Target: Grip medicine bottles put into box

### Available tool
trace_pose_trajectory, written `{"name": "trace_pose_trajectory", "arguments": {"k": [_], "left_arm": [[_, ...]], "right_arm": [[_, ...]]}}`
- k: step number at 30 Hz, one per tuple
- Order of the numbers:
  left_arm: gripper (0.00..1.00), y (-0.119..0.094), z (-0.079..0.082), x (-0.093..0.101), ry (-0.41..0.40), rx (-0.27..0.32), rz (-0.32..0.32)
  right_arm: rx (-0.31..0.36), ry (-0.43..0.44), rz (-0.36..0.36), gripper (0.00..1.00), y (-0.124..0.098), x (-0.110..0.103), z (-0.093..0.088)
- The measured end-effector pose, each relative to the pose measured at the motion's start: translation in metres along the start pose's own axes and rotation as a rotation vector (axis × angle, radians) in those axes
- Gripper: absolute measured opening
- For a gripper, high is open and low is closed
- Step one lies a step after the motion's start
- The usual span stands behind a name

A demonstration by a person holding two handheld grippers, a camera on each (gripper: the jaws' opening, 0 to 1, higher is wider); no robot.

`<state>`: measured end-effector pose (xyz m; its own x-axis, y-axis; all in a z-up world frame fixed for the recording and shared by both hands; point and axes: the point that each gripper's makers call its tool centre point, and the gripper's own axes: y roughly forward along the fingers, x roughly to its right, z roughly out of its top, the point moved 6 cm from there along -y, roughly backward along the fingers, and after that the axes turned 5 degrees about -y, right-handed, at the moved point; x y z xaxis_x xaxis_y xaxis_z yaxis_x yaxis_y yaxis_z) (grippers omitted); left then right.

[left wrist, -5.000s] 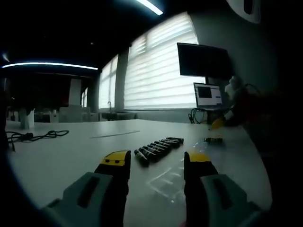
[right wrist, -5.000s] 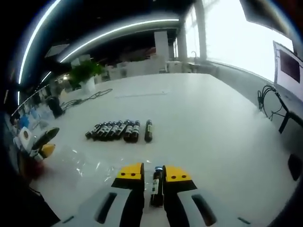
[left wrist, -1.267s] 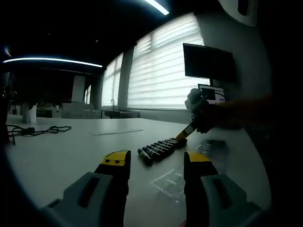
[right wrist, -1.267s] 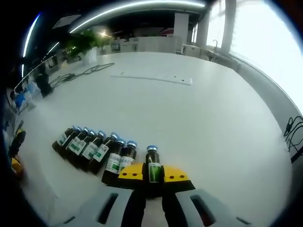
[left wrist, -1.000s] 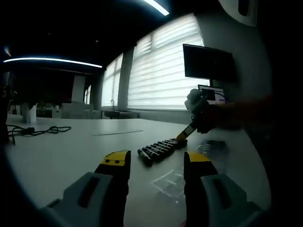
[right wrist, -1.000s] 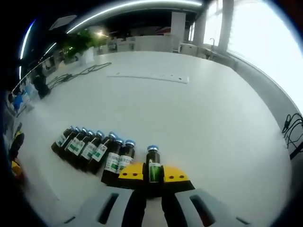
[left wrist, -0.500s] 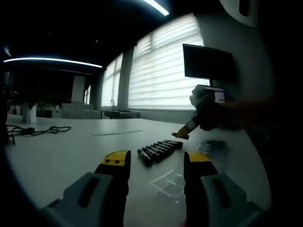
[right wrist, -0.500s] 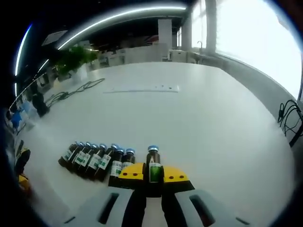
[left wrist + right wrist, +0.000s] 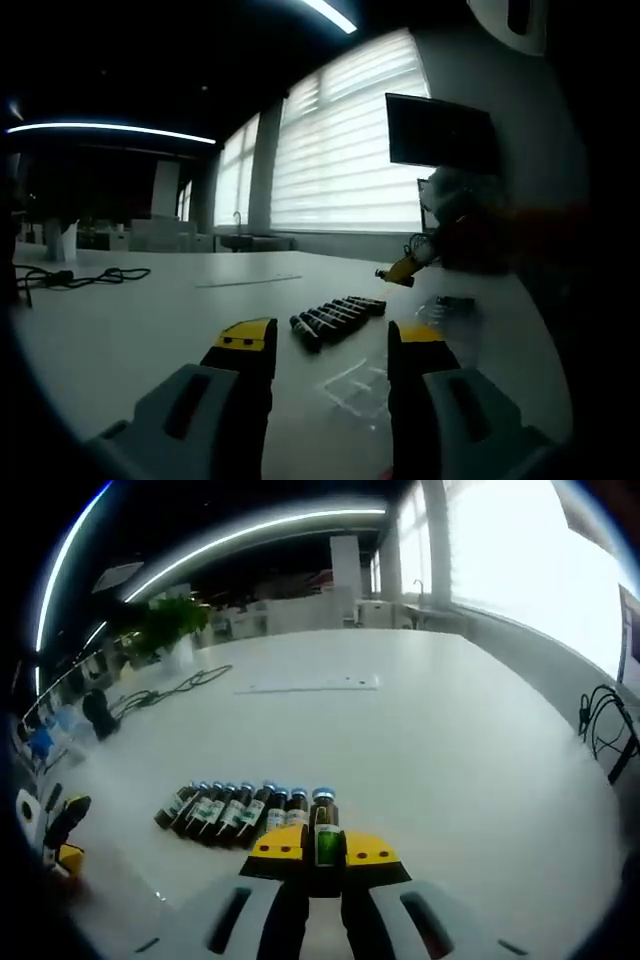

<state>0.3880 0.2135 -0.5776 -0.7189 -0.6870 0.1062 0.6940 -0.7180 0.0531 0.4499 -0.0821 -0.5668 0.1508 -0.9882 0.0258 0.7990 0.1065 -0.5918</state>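
Note:
Several dark medicine bottles (image 9: 335,313) with green labels lie side by side in a row (image 9: 232,810) on the white table. My right gripper (image 9: 323,848) is shut on one more bottle (image 9: 323,827), blue cap pointing forward, held above the table just right of the row. In the left gripper view that gripper (image 9: 402,270) hangs in the air beyond the row, a hand behind it. My left gripper (image 9: 332,340) stands open low over the table with nothing between its jaws. A clear plastic box (image 9: 352,383) lies just ahead of it.
A dark monitor (image 9: 438,130) and a bright blinded window stand behind the table. Cables (image 9: 72,278) lie at the far left, more cables (image 9: 603,723) at the table's right edge. A potted plant (image 9: 165,622) stands far back. Another clear piece (image 9: 452,305) lies right of the row.
My right gripper has risen from the end of the row with the bottle still in it and pulled back. The left gripper has stayed still and open.

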Motion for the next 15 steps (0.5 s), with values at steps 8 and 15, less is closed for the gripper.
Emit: {"name": "trace_pose_trajectory", "arguments": {"k": [8,15], "left_arm": [[0.37,0.000,0.000,0.001,-0.005,0.002,-0.011],[0.37,0.000,0.000,0.001,-0.009,0.002,-0.016]], "right_arm": [[0.005,0.018,0.005,0.07,-0.025,0.006,-0.008],[-0.008,0.002,0.005,0.07,-0.040,0.009,-0.013]]}}
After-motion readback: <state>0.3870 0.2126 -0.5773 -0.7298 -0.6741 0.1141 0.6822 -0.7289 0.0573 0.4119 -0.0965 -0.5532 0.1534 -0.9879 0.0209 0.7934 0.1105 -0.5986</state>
